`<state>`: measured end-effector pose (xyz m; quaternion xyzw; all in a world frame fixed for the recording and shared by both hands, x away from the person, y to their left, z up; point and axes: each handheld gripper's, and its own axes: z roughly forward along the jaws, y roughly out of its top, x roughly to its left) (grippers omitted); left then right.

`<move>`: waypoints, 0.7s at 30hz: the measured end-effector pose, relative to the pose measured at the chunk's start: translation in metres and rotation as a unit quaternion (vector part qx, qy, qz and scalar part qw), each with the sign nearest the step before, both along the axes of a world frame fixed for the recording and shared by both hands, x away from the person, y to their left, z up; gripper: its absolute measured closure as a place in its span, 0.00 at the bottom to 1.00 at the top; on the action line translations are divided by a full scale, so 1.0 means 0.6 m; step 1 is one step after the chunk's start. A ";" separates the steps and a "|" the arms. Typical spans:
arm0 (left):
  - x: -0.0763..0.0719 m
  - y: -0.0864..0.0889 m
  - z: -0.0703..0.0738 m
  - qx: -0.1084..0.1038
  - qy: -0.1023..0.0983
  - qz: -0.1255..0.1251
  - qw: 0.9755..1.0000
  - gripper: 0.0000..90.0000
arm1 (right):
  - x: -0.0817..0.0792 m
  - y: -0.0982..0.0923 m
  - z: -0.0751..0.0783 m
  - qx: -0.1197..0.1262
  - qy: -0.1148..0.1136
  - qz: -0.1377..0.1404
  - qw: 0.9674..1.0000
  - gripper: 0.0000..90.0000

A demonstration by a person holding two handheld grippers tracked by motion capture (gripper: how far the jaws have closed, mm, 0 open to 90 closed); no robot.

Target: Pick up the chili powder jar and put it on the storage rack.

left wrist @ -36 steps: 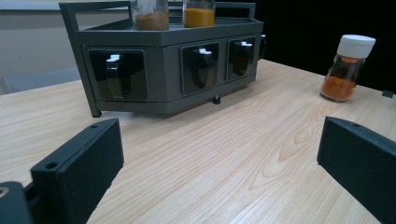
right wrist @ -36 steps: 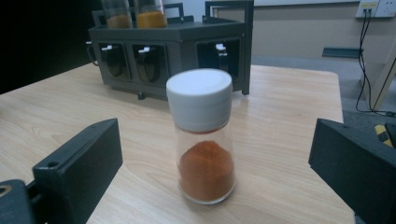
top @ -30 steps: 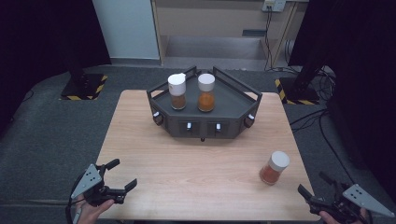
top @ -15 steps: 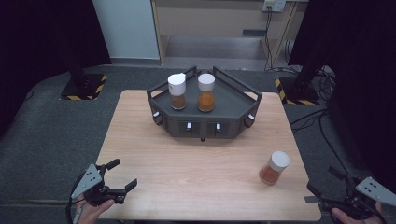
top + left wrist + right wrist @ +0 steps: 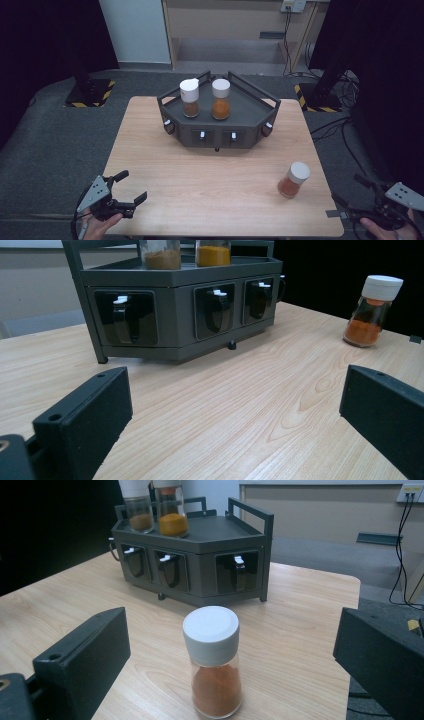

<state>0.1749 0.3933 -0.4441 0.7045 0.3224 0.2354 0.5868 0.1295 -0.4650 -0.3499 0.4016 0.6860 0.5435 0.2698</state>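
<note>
A dark grey spice rack (image 5: 250,116) stands at the back of the wooden table (image 5: 220,185) with two white-capped jars on top, one brown (image 5: 189,98) and one orange (image 5: 220,99). A third jar of red-orange spice (image 5: 293,179) stands alone at the front right. My right gripper (image 5: 354,196) hovers open just off the table's right front corner, its jaws pointing at that jar (image 5: 213,666), which is upright between and ahead of them. My left gripper (image 5: 130,186) is open at the front left edge, empty, facing the rack (image 5: 180,310).
The rack's front has several small drawers with white-tipped handles (image 5: 122,315). Grey carpet surrounds the table, with black stand bases (image 5: 90,92) at the back left and right, and cables (image 5: 335,130) on the floor to the right.
My right gripper has drifted right, off the table's front right corner. The left gripper has barely moved. The jars stay put.
</note>
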 end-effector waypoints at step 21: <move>0.001 -0.001 0.000 0.001 0.001 0.002 1.000 0.00 | 0.052 0.033 -0.005 -0.032 0.027 0.016 0.999 0.03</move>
